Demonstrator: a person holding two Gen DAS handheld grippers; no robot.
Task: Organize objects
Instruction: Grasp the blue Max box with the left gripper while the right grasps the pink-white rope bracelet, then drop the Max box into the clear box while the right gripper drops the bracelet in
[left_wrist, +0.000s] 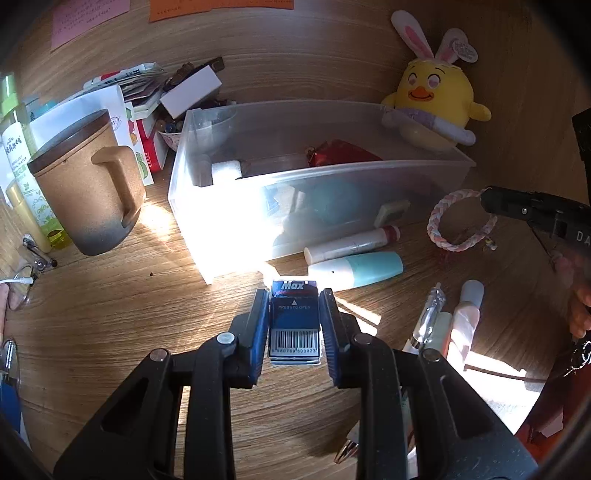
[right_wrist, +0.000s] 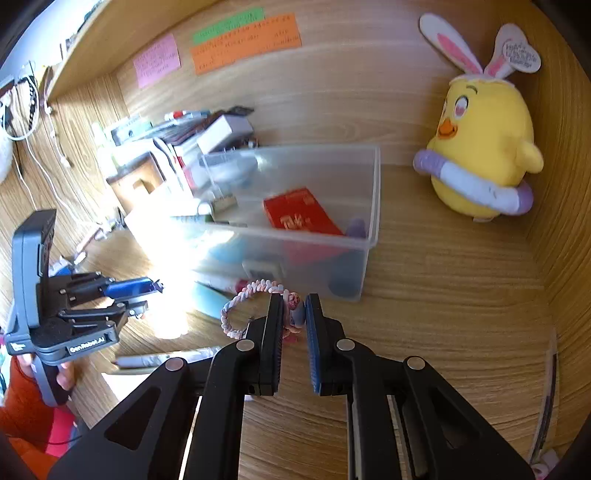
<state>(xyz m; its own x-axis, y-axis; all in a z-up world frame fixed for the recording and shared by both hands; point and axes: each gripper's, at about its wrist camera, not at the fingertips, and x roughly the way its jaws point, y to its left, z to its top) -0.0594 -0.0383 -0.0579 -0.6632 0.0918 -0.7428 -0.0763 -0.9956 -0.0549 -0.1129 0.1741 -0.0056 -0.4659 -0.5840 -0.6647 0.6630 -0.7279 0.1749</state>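
My left gripper (left_wrist: 294, 295) is shut on a small blue "Max" box (left_wrist: 294, 317) with a barcode, held just above the wooden desk in front of the clear plastic bin (left_wrist: 424, 168). My right gripper (right_wrist: 293, 301) is shut on a pink-and-white braided hair tie (right_wrist: 243, 297) and holds it by the bin's near right corner (right_wrist: 373, 229). The hair tie (left_wrist: 456, 218) also hangs from the right gripper's tips in the left wrist view. The bin holds a red packet (right_wrist: 301, 212) and other small items.
A brown mug (left_wrist: 86, 184) stands left of the bin. White and teal tubes (left_wrist: 356, 266), pens (left_wrist: 430, 314) and a pink tube lie in front. A yellow plush chick (right_wrist: 484, 147) sits at the back right. Boxes and bottles crowd the back left.
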